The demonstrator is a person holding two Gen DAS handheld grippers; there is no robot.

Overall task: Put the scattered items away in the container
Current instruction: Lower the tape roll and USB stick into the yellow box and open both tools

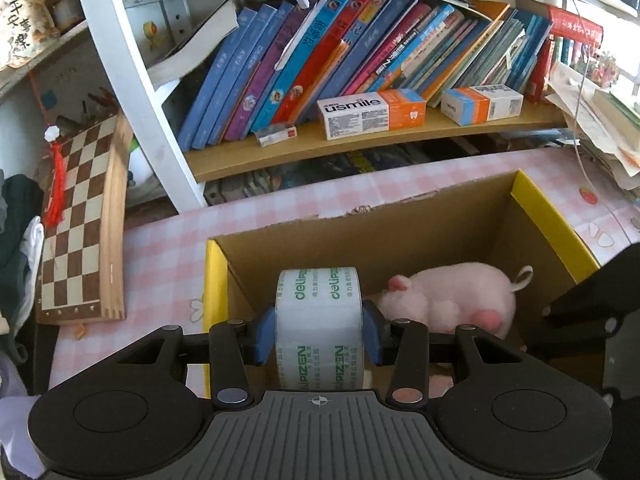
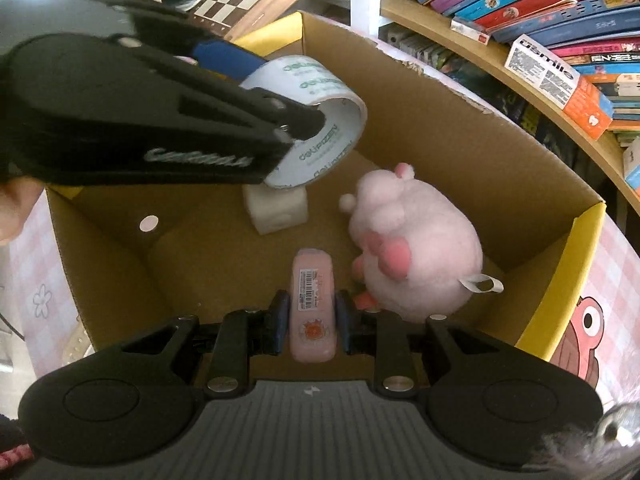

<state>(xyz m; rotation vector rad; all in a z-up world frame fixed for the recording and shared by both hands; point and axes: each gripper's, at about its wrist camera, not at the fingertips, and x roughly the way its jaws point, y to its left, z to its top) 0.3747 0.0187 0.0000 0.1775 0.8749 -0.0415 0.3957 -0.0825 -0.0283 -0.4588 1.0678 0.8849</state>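
My left gripper is shut on a roll of clear tape printed with green letters and holds it over the open cardboard box. The tape and the left gripper also show in the right wrist view, above the box's inside. My right gripper is shut on a pink rectangular case with a barcode label, low inside the box. A pink plush toy and a white block lie on the box floor. The plush shows in the left wrist view too.
The box has yellow rims and stands on a pink checked tablecloth. A bookshelf with books and small cartons stands behind it. A folded chessboard leans at the left. Paper stacks lie at the right.
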